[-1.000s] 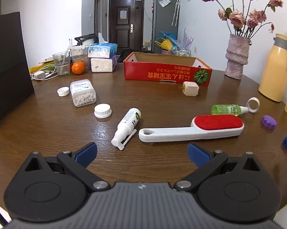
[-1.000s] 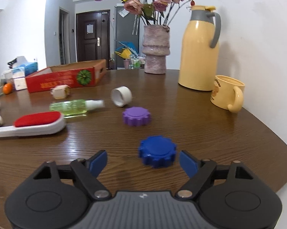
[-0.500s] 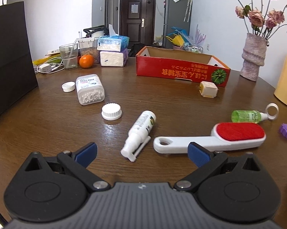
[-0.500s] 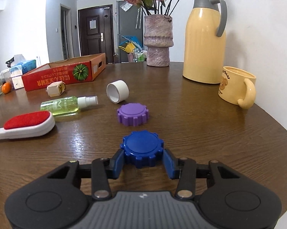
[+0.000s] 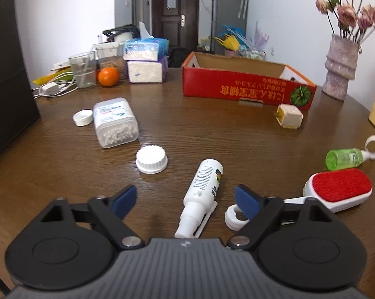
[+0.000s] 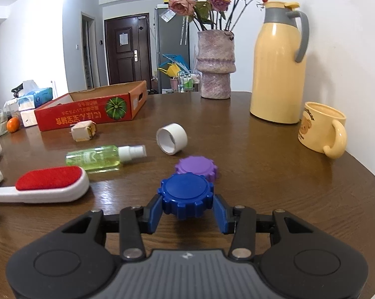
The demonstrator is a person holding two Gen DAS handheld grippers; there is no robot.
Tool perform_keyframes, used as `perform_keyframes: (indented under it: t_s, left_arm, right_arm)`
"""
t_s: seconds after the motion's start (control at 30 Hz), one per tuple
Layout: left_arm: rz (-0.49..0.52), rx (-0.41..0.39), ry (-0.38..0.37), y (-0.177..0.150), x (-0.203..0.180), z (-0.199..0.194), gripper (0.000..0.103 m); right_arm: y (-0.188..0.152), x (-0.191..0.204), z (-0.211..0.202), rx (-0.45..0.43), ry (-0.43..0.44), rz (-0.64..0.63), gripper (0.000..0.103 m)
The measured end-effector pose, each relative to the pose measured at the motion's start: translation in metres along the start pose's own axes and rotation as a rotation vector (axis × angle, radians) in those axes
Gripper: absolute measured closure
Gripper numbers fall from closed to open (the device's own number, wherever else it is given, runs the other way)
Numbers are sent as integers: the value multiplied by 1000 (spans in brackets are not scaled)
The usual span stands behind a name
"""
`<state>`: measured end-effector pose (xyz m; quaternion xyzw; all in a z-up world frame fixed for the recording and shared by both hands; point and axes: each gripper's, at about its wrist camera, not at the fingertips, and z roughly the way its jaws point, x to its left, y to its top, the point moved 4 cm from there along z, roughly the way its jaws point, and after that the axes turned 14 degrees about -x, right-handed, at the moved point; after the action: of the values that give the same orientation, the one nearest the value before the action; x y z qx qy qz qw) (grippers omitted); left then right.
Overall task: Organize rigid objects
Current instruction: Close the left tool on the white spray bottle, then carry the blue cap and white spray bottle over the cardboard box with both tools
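The right gripper (image 6: 187, 208) was clamped on the blue gear-edged cap (image 6: 186, 195), its pads pressing the cap's 2 opposite sides. The cap appeared raised just off the worktop (image 6: 274, 179), in front of the purple gear-edged cap (image 6: 196, 165) lying just beyond it. A side grip on the ridged rim probably suited a flat, round piece that offered nothing else to hold.

The left gripper (image 5: 185, 199) held nothing. Its jaws had just been narrowing, and between them lay the white spray bottle (image 5: 203, 189), on its side with the nozzle toward the camera; the pads did not touch it. The white handle of the red lint brush (image 5: 337, 190) ran under the right-hand finger, so a close there risked catching it.

The red cardboard tray (image 5: 247, 87) sat open at the far side and looked like the likely place for these loose items.

The tray's side carried yellow Chinese characters, upside down from both cameras, beside a green pumpkin picture; I could not read them. The spray bottle's label was too small to read, and the yellow mug (image 6: 322, 127) bore a bear drawing.
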<state>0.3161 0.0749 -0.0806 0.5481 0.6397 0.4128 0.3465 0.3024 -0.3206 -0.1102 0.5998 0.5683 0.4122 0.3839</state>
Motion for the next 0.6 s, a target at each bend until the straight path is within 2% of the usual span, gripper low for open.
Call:
perform_keyframes:
  t_s: [0.43,0.6]
  left_arm:
    - [33,84,-75,-5,-5,32,69]
    - [30,87,-82,-3,-4,35,73]
  right_arm:
    - [17,42,10,-14,43,-37,60]
    - [23,57,16,-14,68,-50,60]
